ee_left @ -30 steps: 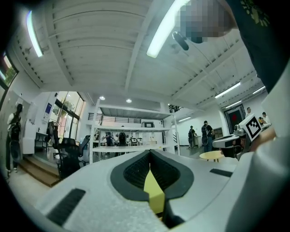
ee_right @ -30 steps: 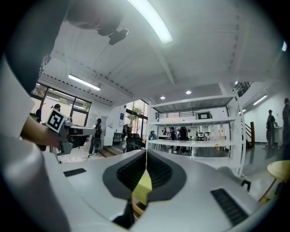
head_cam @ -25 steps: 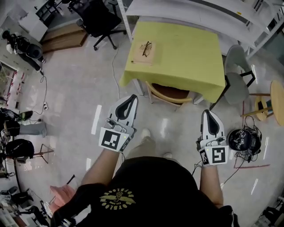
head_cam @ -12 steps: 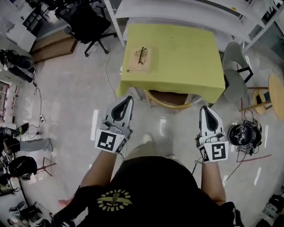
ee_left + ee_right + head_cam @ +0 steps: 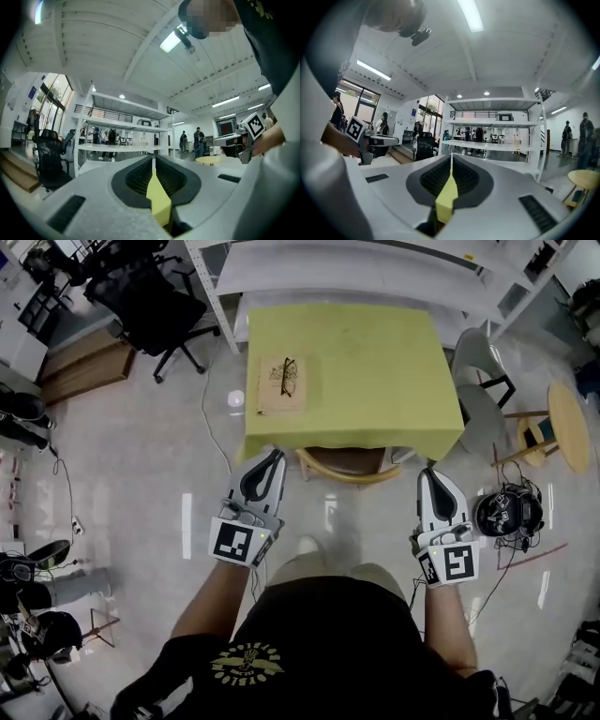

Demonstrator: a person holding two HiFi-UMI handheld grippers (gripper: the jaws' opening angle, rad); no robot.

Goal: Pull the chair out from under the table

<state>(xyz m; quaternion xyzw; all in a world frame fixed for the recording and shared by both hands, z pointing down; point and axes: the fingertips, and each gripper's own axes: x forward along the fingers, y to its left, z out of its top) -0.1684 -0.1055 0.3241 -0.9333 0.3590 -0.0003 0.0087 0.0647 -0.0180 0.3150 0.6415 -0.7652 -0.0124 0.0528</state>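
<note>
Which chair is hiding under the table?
The brown wooden chair with the curved back, pushed under the yellow-clothed table. The black office chair and the grey chair stand out in the open.

Assessed as an open laboratory or workshop hall. Evidence: white metal racking (image 5: 356,259), wheeled office chair (image 5: 141,306), polished pale floor (image 5: 150,456), strip ceiling lights (image 5: 171,41), people standing among distant benches.
</note>
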